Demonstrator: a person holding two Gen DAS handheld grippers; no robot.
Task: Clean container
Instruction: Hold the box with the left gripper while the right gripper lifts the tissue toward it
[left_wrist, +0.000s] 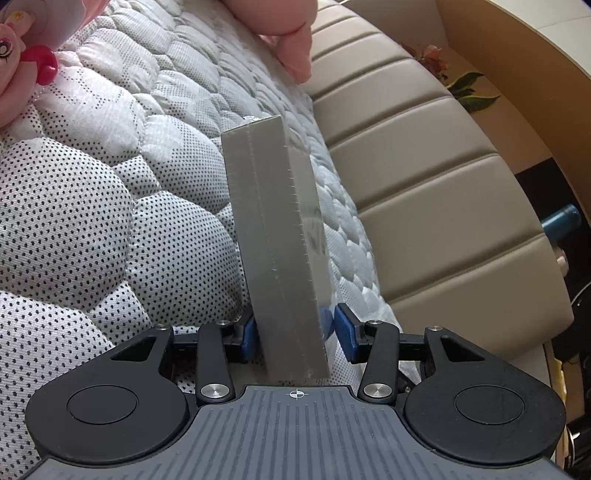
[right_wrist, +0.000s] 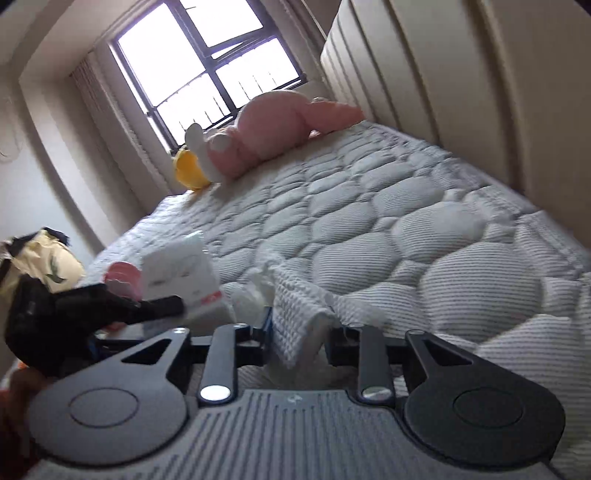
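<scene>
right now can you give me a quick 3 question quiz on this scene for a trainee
1. True or false: the left gripper has a grey box standing between its blue pads.
2. What does the right gripper hold? A) a white waffle-weave cloth B) a sponge C) a spray bottle
3. Fill in: the pink plush toy lies on the quilted ______, near the window.

Key: 1 true; 2 A; 3 mattress.
</scene>
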